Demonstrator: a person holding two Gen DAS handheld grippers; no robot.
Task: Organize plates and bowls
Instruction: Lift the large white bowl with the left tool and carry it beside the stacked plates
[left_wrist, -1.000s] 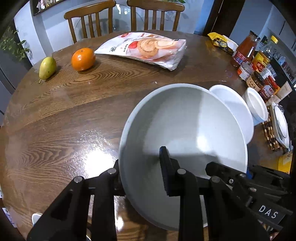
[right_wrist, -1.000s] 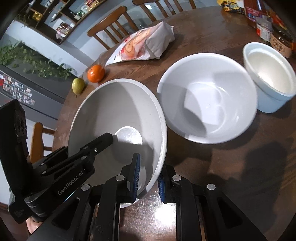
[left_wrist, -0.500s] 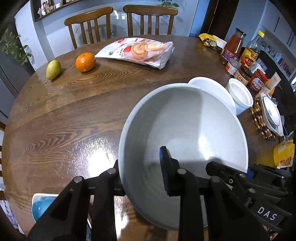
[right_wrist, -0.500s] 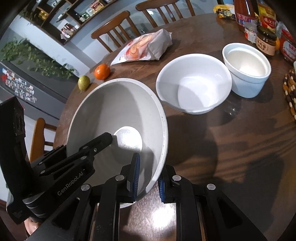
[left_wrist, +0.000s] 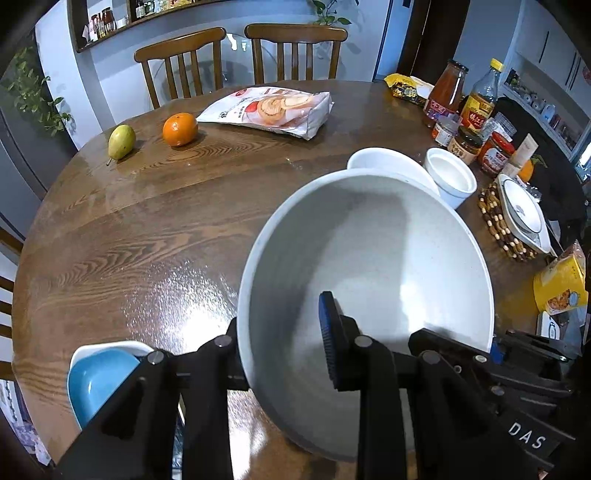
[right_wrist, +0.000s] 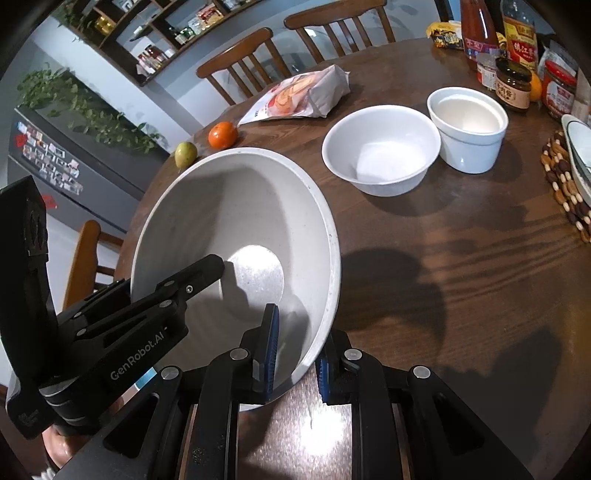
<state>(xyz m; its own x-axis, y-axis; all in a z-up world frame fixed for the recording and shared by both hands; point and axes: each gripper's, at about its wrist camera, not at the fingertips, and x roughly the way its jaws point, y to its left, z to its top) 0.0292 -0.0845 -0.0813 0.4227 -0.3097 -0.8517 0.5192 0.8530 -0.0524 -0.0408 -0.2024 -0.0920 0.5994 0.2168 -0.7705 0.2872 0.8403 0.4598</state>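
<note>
A large pale grey bowl (left_wrist: 369, 258) (right_wrist: 240, 206) hangs tilted above the round wooden table (left_wrist: 147, 229), held by both grippers. My left gripper (left_wrist: 284, 350) is shut on its near-left rim, one pad inside and one outside. My right gripper (right_wrist: 295, 360) is shut on the rim's near-right side. Beyond it on the table stand a white bowl (right_wrist: 380, 151) (left_wrist: 384, 162) and a deeper white bowl (right_wrist: 467, 125) (left_wrist: 448, 177). A plate (left_wrist: 521, 214) rests on a beaded mat at the right. A blue bowl (left_wrist: 99, 380) sits in a white dish at the near-left edge.
A pear (left_wrist: 120, 142), an orange (left_wrist: 180, 129) and a snack bag (left_wrist: 269, 109) lie at the far side. Bottles and jars (left_wrist: 465, 122) crowd the far right, with a yellow box (left_wrist: 559, 284) nearer. Two chairs (left_wrist: 236, 59) stand behind the table.
Both grippers have lifted and drawn back with the big bowl, so the white bowls and table look farther away. The blue bowl has come into the left wrist view at lower left.
</note>
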